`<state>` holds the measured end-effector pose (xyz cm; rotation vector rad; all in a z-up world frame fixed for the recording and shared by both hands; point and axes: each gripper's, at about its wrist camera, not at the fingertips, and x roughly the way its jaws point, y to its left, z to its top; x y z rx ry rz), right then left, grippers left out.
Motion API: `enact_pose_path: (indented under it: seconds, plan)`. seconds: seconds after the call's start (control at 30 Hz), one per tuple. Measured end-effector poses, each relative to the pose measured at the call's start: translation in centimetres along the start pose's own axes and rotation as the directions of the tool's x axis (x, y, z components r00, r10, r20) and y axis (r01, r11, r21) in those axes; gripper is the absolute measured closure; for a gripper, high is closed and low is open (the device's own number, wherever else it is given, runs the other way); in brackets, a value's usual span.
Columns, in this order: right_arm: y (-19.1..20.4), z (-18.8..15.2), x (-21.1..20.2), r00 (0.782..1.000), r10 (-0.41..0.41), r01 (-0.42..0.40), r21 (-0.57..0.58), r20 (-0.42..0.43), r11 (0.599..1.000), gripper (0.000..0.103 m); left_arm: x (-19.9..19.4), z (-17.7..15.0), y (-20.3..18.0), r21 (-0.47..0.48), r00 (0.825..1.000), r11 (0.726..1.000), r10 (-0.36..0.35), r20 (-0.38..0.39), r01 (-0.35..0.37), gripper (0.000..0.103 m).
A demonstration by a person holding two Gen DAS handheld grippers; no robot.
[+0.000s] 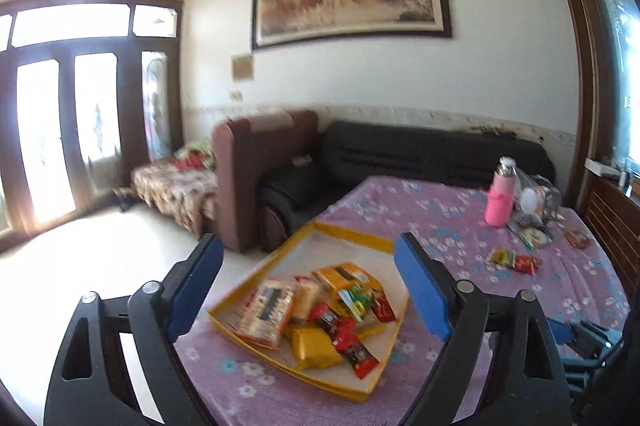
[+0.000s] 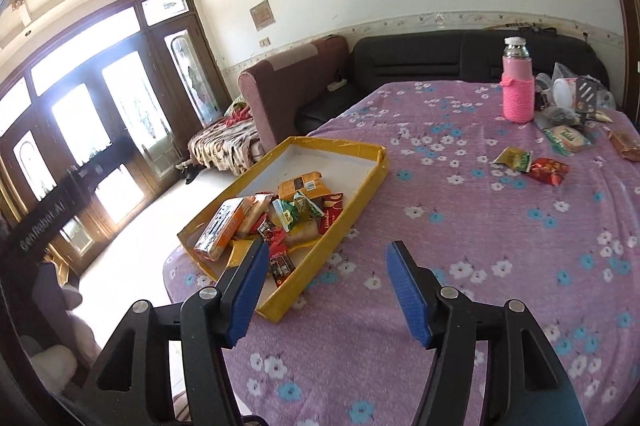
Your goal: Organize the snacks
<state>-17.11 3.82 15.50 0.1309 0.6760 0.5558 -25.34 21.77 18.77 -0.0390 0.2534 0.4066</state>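
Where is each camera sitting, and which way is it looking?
Left wrist: sits on the left gripper, looks over the yellow tray of snacks toward the sofa; its open jaws show, empty.
Right wrist: sits on the right gripper, looks across the purple tablecloth; its open jaws show, empty.
Shared: tray, pink bottle, and loose yellow packet and red packet.
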Motion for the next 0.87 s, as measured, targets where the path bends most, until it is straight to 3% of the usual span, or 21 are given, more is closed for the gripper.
enact_pose_path:
  seconds: [0.07,0.17,0.33,0.87]
  plan:
    - [0.1,-0.5,-1.1,1.0,-0.009,0.009,-0.008,0.02,1.0,0.038,-1.3,0.1,0.0,-0.007,0.999,1.0,-0.009,0.04,0.009,0.0]
    - [0.5,-1.3,-2.4,0.998,-0.026,0.028,-0.031,0.051,0.999,0.034,-2.3,-0.2,0.1,-0.014,0.997,0.998,-0.068,0.048,0.068,0.0]
    - [1.7,-2.8,-3.3,0.994,-0.064,0.072,-0.085,0.085,0.994,0.024,-1.6,-1.5,-0.2,-0.025,0.998,0.998,-0.059,0.026,0.06,0.0]
    - [2.7,-5.1,0.2,0.995,-0.088,0.096,-0.171,0.05,0.981,0.02,2.5,-4.8,-3.1,0.037,0.983,0.996,-0.069,-0.171,0.076,0.0]
